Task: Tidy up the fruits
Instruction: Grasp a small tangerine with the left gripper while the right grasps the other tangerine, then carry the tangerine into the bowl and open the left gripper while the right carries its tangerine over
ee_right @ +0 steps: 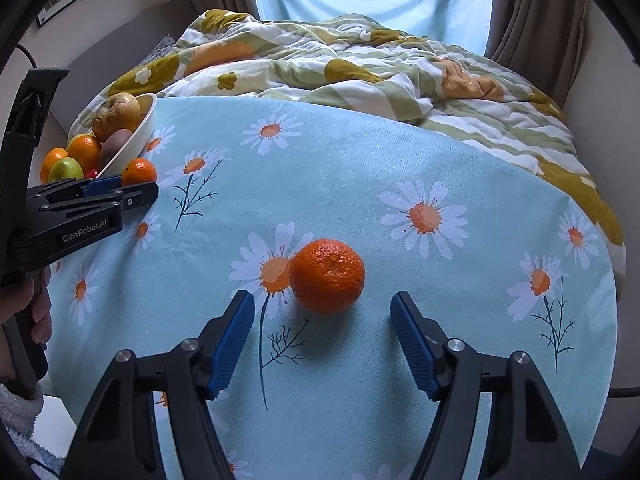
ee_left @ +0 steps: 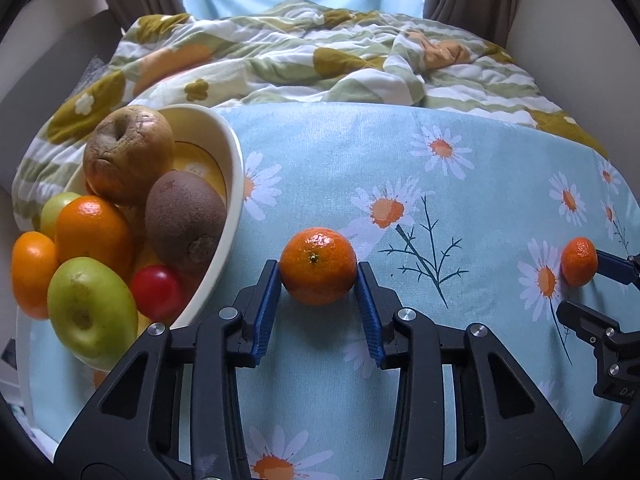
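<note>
Mandarins are the only fruit not yet in the bowl [ee_left: 236, 184], so that's where things could get messy. The left gripper [ee_left: 318, 270] has its blue pads right up against both sides of the near-left mandarin [ee_left: 318, 266], which looks pinched but is sitting on the table [ee_left: 500, 184], right next to the bowl's rim. The right gripper [ee_right: 322, 312] is a different story: it stands open, with the other mandarin [ee_right: 327, 276] just ahead of the tips and off to their left rather than centred, no contact on either side.

Stuff I'd worry about:

- Round fruit plus a slick-looking flowery cloth. If the right gripper shuts where it is, I'd guess the left pad hits first and just shoves the mandarin so it rolls away.
- The left grip looks to be low on the fruit. Squeeze too hard and you bruise it, too soft and it pops out on the lift.
- That bowl is already heaped: a wrinkly apple [ee_left: 128, 152], a kiwi [ee_left: 186, 220], oranges, a green apple [ee_left: 92, 312], a small red fruit [ee_left: 157, 292]. Dropping more on top could knock something over the rim.
- The bowl sits at the far left of the table, so a bump with a gripper might tip it off.
</note>
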### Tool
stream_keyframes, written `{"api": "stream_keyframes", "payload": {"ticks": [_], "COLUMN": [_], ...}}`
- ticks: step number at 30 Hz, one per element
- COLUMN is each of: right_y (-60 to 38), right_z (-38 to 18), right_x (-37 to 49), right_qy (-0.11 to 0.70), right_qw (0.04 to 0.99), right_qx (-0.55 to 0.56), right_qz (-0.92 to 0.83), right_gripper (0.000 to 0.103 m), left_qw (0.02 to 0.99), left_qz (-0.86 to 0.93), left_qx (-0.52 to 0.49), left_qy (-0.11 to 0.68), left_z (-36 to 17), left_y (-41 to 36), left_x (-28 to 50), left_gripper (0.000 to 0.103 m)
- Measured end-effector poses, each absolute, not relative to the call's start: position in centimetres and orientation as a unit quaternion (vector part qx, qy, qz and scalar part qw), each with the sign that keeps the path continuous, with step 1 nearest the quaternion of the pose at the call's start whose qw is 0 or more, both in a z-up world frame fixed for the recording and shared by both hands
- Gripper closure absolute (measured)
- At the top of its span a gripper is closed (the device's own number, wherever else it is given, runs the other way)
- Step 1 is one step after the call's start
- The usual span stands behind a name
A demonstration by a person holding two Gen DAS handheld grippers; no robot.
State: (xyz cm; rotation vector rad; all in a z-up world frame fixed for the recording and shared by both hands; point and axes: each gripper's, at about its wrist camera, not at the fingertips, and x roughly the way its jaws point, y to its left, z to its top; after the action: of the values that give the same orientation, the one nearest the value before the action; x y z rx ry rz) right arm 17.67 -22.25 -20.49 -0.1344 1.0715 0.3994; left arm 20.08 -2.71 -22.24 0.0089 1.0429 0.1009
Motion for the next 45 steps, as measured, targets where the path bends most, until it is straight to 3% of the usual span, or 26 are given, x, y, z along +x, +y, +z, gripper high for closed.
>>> {"api": "stream_keyframes", "payload": {"ticks": [14, 16, 33, 45], "right_y": [-21.5, -21.4, -20.1, -14.5], "right_z": [-20.1, -20.2, -15.2, -10.6], "right_x": [18.6, 18.8, 16.9, 15.7], "right_qy": [0.485, 0.485, 0.453, 0.435], "right_qw": [0.851, 0.850, 0.859, 0.857], "right_qx": [-0.075, -0.080, -0.088, -0.104], "right_qz": [0.189, 0.188, 0.222, 0.254], "right_gripper": [0.057, 0.069, 0.069, 0.069], "left_qw": [0.864, 0.865, 0.889, 0.900], "left_qz": [0.031, 0.030, 0.018, 0.019], "left_qx": [0.006, 0.004, -0.013, -0.044], "left_qy": [0.502, 0.501, 0.458, 0.433], "left_z": [-22.1, -22.0, -15.5, -10.5], "left_y": [-3.7, -3.7, -3.9, 1.6], "left_x": [17.4, 17.1, 14.1, 12.0], "left_gripper": [0.059, 0.059, 0.059, 0.059]}}
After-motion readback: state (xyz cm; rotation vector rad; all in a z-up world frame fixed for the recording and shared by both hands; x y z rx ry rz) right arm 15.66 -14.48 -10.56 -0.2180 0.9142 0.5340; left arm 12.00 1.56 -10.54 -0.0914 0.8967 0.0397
